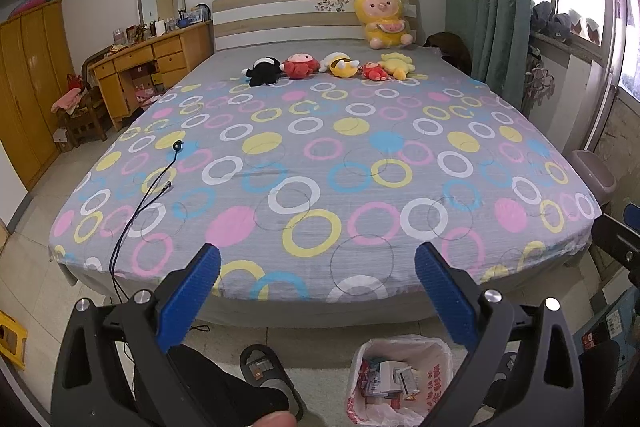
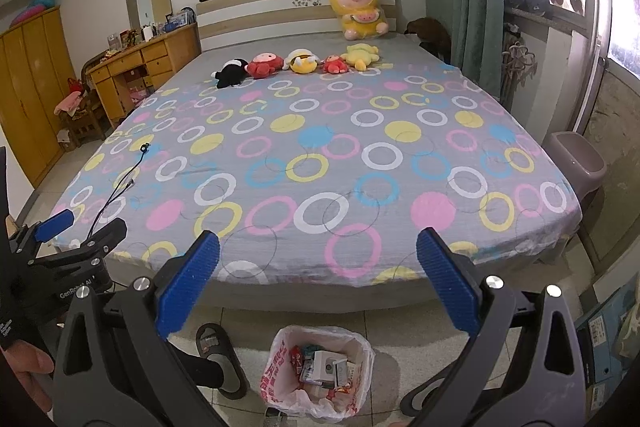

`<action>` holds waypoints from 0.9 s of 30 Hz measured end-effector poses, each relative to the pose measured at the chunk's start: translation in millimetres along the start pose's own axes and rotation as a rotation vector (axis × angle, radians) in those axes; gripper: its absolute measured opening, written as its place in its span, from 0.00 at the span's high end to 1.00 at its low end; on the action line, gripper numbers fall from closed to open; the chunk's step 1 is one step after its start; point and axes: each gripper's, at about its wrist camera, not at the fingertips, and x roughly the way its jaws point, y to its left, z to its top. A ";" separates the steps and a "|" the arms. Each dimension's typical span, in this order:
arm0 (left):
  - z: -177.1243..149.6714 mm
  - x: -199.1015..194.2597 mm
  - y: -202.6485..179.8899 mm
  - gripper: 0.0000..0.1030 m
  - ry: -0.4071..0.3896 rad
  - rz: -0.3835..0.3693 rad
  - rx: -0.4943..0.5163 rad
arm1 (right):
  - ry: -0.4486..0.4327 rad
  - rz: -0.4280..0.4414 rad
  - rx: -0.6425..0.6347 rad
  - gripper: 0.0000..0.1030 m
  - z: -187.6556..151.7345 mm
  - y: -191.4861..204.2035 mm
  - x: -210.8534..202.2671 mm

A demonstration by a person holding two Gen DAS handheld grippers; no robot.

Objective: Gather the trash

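Observation:
A trash bin lined with a white and red plastic bag (image 1: 400, 379) stands on the floor at the foot of the bed, holding several wrappers and small boxes (image 2: 326, 371). It also shows in the right wrist view (image 2: 320, 373). My left gripper (image 1: 318, 263) is open and empty, held above the bed's foot edge and the bin. My right gripper (image 2: 318, 251) is open and empty, likewise above the bin. The left gripper also shows at the left of the right wrist view (image 2: 80, 227).
A wide bed (image 1: 320, 163) with a circle-patterned sheet fills both views. Several plush toys (image 1: 332, 65) lie near the headboard. A black cable (image 1: 144, 195) lies on the bed's left side. A slippered foot (image 1: 268, 375) stands by the bin. A grey bin (image 2: 576, 155) stands at the right.

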 end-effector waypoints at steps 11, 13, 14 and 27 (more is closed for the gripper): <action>-1.9 -0.5 -0.3 0.08 0.002 -0.006 -0.006 | 0.001 -0.002 -0.001 0.07 -0.3 3.3 -1.3; -3.8 0.8 1.0 0.08 0.005 -0.004 -0.008 | 0.001 -0.002 0.003 0.07 0.5 2.6 -1.7; -4.3 0.8 1.3 0.08 0.005 -0.003 -0.010 | 0.000 -0.003 0.002 0.07 0.6 2.3 -1.9; -7.0 -4.0 4.3 0.08 -0.014 0.007 -0.014 | 0.001 -0.007 0.000 0.07 1.0 2.4 -1.8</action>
